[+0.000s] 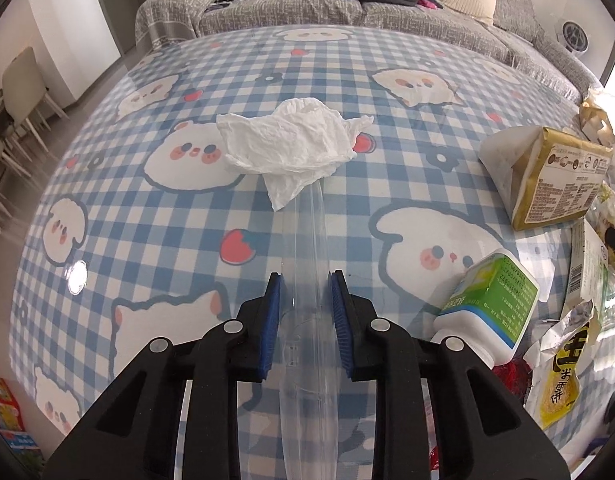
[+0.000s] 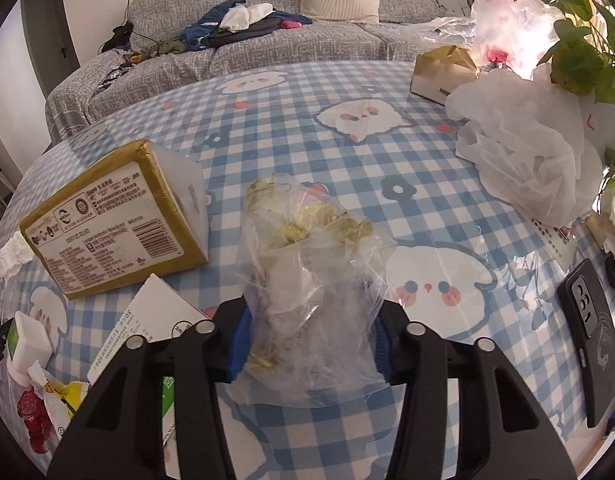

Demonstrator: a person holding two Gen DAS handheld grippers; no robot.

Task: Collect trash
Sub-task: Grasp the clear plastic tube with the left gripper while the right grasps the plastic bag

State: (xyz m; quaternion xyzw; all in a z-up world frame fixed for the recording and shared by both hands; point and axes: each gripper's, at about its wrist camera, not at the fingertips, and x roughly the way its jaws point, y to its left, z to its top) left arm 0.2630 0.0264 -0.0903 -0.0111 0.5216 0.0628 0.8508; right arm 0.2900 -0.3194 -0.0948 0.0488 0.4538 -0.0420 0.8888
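The left gripper (image 1: 305, 308) sits bottom centre of its view, its blue pads closed to a narrow gap on a clear plastic strip (image 1: 309, 280) whose long axis runs straight ahead, up the frame, to the crumpled white tissue (image 1: 287, 148) lying on the checked tablecloth (image 1: 147, 240) at centre. To the right lie a gold tissue pack (image 1: 555, 184) and a green-labelled white bottle (image 1: 491, 304). The right gripper (image 2: 311, 340), low in its own view, clamps a clear bag of yellowish scraps (image 2: 307, 272), so the tissue looks like the left hand's job, being dead ahead of it.
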